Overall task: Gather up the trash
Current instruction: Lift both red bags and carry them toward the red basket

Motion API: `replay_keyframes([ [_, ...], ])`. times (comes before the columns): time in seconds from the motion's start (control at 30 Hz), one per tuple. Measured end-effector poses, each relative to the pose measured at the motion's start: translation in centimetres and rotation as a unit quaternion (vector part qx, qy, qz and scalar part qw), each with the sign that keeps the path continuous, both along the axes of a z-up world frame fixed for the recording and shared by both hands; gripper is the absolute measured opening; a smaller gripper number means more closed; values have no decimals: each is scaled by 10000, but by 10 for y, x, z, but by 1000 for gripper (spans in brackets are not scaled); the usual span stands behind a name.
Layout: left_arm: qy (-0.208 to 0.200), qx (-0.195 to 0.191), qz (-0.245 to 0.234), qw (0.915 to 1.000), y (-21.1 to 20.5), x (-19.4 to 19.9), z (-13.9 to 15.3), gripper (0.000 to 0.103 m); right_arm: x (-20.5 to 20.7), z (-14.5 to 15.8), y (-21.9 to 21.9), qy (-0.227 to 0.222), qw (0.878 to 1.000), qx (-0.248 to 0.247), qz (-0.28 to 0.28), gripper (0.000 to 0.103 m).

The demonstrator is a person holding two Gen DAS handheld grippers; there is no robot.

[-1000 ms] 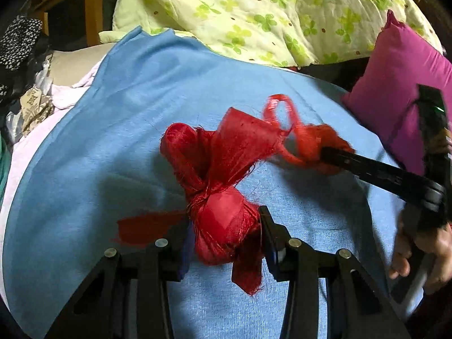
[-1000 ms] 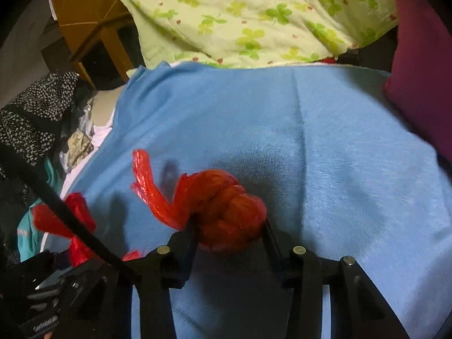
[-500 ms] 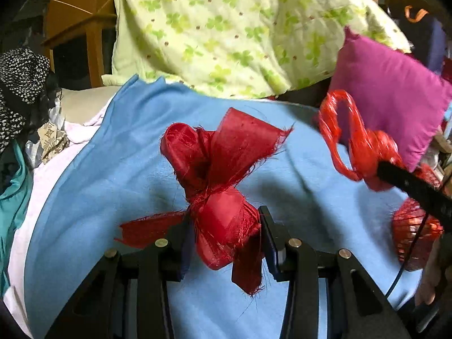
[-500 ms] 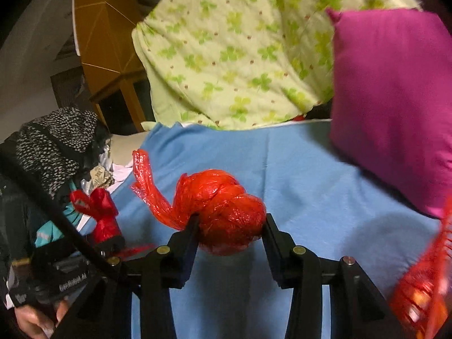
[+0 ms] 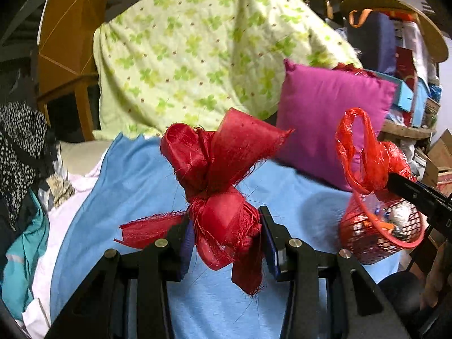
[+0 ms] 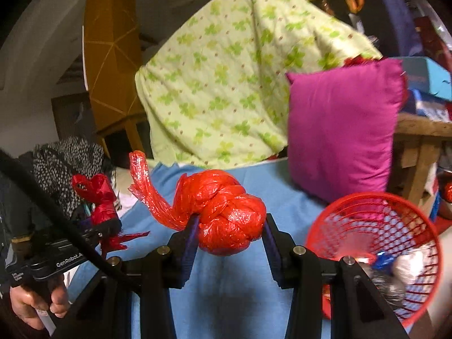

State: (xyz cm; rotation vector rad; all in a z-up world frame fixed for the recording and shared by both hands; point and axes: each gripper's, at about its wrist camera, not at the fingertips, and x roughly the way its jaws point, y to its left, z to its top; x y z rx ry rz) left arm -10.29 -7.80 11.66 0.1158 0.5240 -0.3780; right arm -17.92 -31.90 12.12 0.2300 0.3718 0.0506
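Note:
My left gripper (image 5: 224, 240) is shut on a frayed red ribbon bow (image 5: 217, 180) and holds it above the blue sheet (image 5: 135, 186). My right gripper (image 6: 230, 237) is shut on a knotted red plastic bag (image 6: 223, 220), also lifted off the sheet. A red mesh basket (image 6: 375, 251) with several bits of trash inside sits at the lower right, close to the right gripper. In the left wrist view the bag (image 5: 367, 158) hangs just above the basket (image 5: 378, 234). The bow (image 6: 99, 197) shows at the left of the right wrist view.
A magenta pillow (image 5: 330, 124) leans at the back right and a green clover quilt (image 5: 197, 56) behind it. Piled clothes (image 5: 25, 152) lie at the left edge of the bed. A cluttered wooden table (image 6: 423, 130) stands to the right.
Both grippers have lifted their loads off the sheet and swung right. The red basket has come into view under the right gripper's bag.

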Motion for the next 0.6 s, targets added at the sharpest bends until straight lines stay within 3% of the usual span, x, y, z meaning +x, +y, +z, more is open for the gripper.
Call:
replay_keyframes([
  [0.27,-323,170,-196,9991,-26,-33,24,45,-43,17,-25,-282,9992,48,-262,46],
  [0.6,-483,362,-359,9975,-47,-54,35,45,-64,23,-43,-421,9981,148,-419,46],
])
